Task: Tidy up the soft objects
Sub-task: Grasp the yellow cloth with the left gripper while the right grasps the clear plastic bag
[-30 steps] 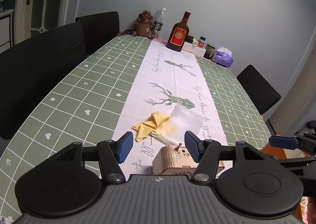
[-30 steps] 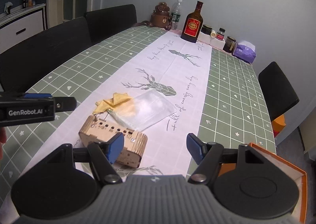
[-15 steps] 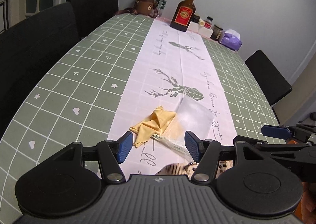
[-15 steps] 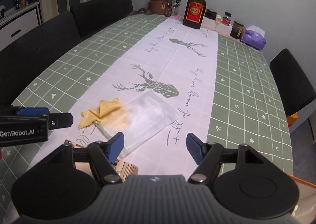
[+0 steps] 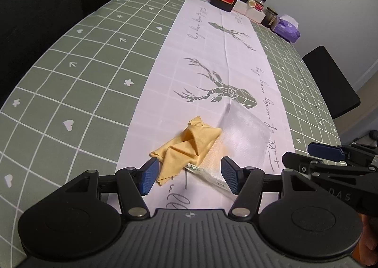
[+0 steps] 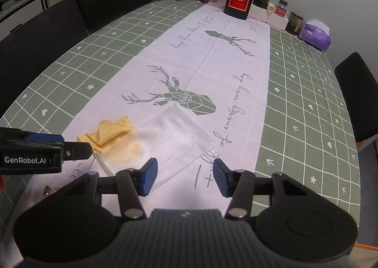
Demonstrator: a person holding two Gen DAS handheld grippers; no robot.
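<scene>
While both of your grippers hang over the table [image 6: 307, 93], nothing has been picked up yet, so the job looks like it is only at its start. The yellow cloth [image 5: 189, 147] lies crumpled on the white strip down the middle of the table. One edge of it is tucked into the mouth of the clear bag [image 5: 241, 140], which lies flat just beside it. I think the cloth has to go fully into the bag, or be folded tidy, and all of that is left to do.

Your left gripper [image 5: 189, 178] has its jaws apart with nothing between the pads. The near corner of the yellow cloth and the open end of the bag show right in the gap, a bit beyond the tips. So you are lined up well with the cloth.

Your right gripper [image 6: 186, 178] also has its jaws apart and is empty, though they have just been closing a little. The near corner of the bag lies close to its left pad, just ahead of the tip. The yellow cloth is farther off to the left of that gripper, near the tip of your other one.
</scene>
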